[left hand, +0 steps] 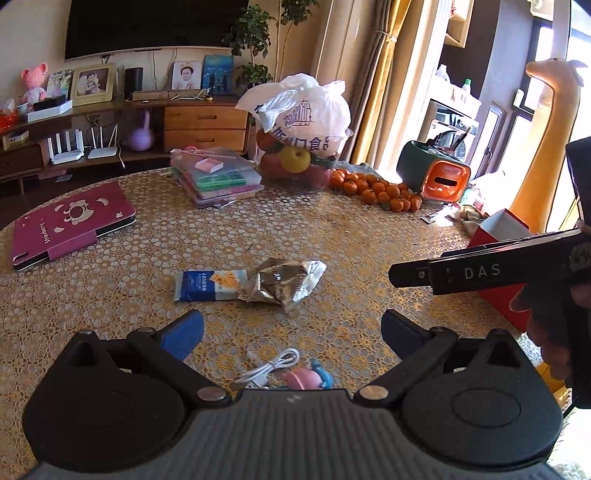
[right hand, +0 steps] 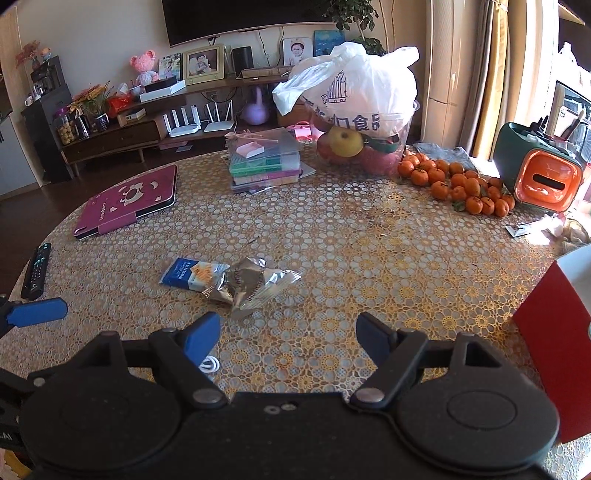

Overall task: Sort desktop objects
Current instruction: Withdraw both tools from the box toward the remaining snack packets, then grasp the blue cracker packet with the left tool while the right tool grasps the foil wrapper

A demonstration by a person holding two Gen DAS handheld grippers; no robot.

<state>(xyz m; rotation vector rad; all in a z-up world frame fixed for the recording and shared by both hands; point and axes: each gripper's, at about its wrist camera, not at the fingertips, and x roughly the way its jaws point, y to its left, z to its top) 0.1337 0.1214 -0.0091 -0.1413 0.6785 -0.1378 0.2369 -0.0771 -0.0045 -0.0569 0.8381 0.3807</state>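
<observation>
With both your left gripper and right gripper spread wide and empty, the crinkled foil wrapper mid-table overlaps the blue packet, so a careless pinch may drag both.

Home living room — television, family photos, fruit-laden table.

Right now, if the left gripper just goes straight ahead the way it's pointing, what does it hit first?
Most likely the silver wrapper beside the blue packet. The open left gripper aims just above the white cable, so depth is uncertain.
</observation>
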